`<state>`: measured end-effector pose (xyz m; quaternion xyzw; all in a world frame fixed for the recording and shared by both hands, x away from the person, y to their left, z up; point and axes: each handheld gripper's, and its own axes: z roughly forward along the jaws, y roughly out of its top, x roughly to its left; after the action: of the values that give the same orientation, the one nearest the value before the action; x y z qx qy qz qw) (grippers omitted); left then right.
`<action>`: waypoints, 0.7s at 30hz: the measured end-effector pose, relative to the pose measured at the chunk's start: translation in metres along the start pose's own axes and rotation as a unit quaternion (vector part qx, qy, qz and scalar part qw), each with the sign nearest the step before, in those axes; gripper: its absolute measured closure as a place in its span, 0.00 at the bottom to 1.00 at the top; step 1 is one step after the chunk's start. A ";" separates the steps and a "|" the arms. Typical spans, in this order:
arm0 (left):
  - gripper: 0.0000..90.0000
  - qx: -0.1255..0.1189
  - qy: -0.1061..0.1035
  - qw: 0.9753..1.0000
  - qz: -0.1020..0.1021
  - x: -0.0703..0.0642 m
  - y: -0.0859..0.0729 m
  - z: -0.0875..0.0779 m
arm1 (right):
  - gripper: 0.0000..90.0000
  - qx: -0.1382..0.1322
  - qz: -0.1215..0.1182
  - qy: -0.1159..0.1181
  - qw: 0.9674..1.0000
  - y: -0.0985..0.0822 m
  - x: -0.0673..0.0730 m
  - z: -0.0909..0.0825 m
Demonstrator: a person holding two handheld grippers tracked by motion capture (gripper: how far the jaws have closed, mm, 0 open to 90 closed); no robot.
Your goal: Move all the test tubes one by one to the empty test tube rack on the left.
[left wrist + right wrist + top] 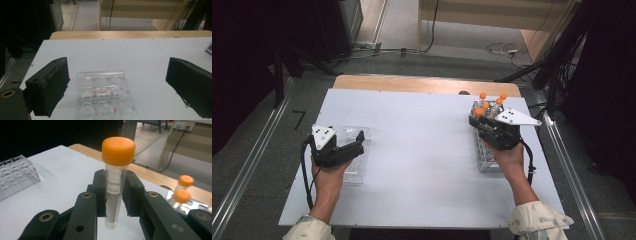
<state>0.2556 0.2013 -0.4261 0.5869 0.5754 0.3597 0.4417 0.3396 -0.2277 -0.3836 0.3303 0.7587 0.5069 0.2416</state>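
right hand-held gripper (115, 192): clamped on clear orange-capped tube (115, 182), centre frame | left hand-held gripper (117, 87): jaws wide over clear moulded plastic tray (105, 95), lower centre | white tabletop (422, 150)

My two grippers, the left gripper (353, 143) and the right gripper (477, 121), are matte black with blocky jaws, brass-ringed screw holes along their linkages, a grey three-cornered plate dotted with dark screws on top, black cables trailing behind, and pale, patterned sleeve cuffs at my wrists.
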 end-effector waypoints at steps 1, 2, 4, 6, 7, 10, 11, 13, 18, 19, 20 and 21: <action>0.06 -0.003 -0.007 1.000 0.001 -0.006 0.002 0.001 | 0.80 0.002 -0.004 0.005 1.000 0.001 0.004 0.004; 0.06 -0.005 -0.009 1.000 0.001 -0.009 0.003 0.001 | 0.80 0.004 -0.004 0.008 1.000 0.001 0.007 0.006; 0.06 -0.008 -0.015 1.000 0.002 -0.015 0.004 0.002 | 0.80 0.008 -0.010 0.015 1.000 0.001 0.014 0.012; 0.06 -0.007 -0.019 1.000 0.005 -0.017 0.004 0.003 | 0.80 0.013 -0.012 0.023 1.000 0.001 0.021 0.017; 0.06 -0.006 -0.021 1.000 0.006 -0.018 0.004 0.004 | 0.80 0.015 -0.015 0.025 0.999 0.001 0.024 0.020; 0.06 -0.007 -0.024 1.000 0.004 -0.019 0.004 0.004 | 0.80 0.020 -0.019 0.035 0.999 0.000 0.031 0.027; 0.07 -0.008 -0.025 1.000 0.004 -0.019 0.004 0.004 | 0.80 0.022 -0.020 0.038 0.999 0.000 0.034 0.029; 0.07 -0.009 -0.029 1.000 0.007 -0.021 0.004 0.004 | 0.80 0.026 -0.024 0.043 0.998 0.000 0.039 0.034; 0.07 -0.003 -0.050 0.999 0.011 -0.027 0.007 0.008 | 0.80 0.030 -0.028 0.058 0.997 0.000 0.054 0.046; 0.07 -0.005 -0.053 0.999 0.014 -0.029 0.008 0.009 | 0.80 0.030 -0.030 0.062 0.997 0.000 0.056 0.049; 0.07 -0.005 -0.054 0.998 0.016 -0.030 0.009 0.009 | 0.80 0.030 -0.029 0.065 0.997 0.000 0.059 0.051; 0.07 -0.006 -0.058 0.998 0.019 -0.032 0.010 0.010 | 0.80 0.031 -0.029 0.067 0.997 0.000 0.060 0.053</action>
<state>0.2658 0.1693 -0.4176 0.6148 0.5359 0.3367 0.4707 0.3369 -0.1500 -0.4048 0.2807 0.7977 0.4969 0.1947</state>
